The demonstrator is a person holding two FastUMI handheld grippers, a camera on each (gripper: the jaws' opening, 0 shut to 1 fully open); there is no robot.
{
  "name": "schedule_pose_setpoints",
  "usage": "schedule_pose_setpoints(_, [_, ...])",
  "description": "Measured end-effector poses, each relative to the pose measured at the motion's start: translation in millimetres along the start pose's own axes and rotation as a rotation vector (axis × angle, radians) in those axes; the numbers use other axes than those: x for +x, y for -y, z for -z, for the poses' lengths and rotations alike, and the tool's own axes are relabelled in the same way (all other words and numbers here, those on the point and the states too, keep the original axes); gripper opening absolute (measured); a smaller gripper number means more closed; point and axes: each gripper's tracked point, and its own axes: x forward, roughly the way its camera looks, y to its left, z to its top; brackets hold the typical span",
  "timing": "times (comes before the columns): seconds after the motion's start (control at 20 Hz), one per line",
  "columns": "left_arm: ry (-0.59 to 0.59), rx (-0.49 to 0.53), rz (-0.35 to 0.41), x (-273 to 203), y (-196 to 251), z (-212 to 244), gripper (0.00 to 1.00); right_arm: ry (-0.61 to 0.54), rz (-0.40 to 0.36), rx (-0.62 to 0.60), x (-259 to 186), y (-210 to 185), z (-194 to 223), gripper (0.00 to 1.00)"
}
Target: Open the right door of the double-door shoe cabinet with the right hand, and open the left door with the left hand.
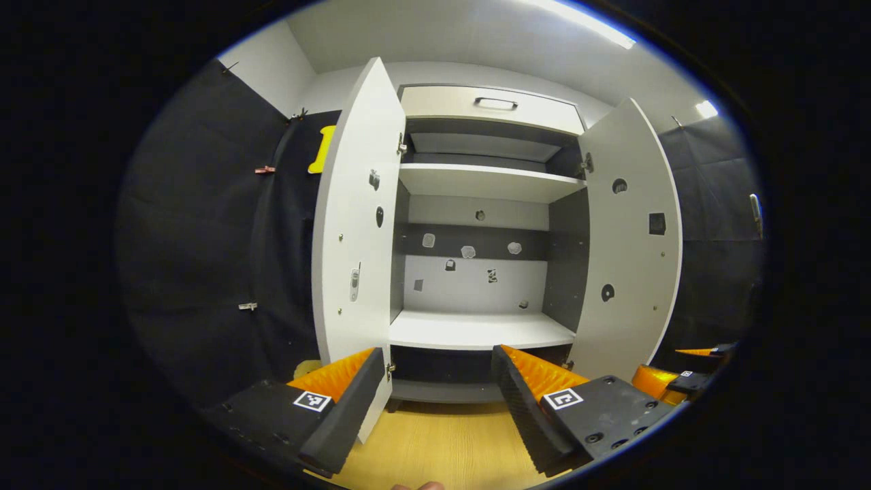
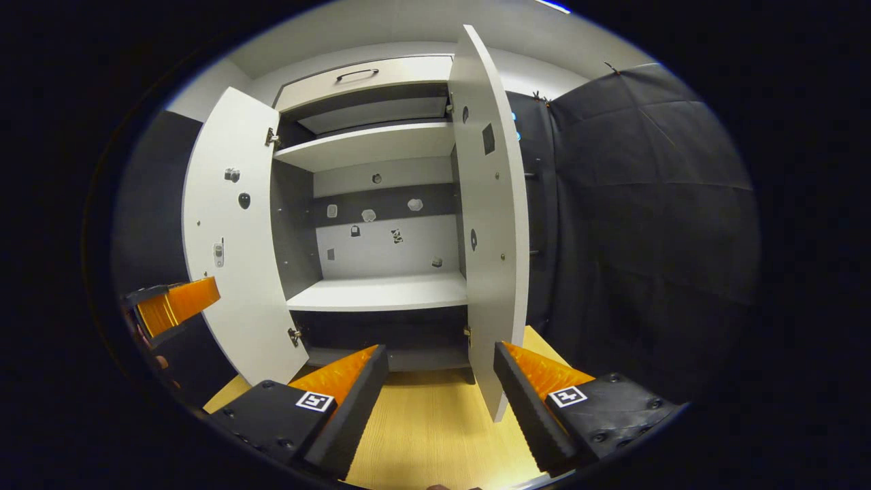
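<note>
Both doors open, beyond parted fingers

Booth hung with black cloth on both sides, pinned by small clips on the left in the left gripper view; same cloth falls in folds at the right of the right gripper view. Floor of pale wood-grain boards, also seen in the right gripper view. White wall and white ceiling above the cloth, with a bright strip light overhead and a second lamp farther right.
</note>
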Motion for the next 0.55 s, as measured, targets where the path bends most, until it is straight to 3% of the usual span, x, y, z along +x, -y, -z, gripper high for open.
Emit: schedule_pose_setpoints(0.55, [-0.046, -0.031, 0.086, -6, 29, 22, 0.95, 0.065, 0.071, -0.025, -27, 16, -9, 0.98])
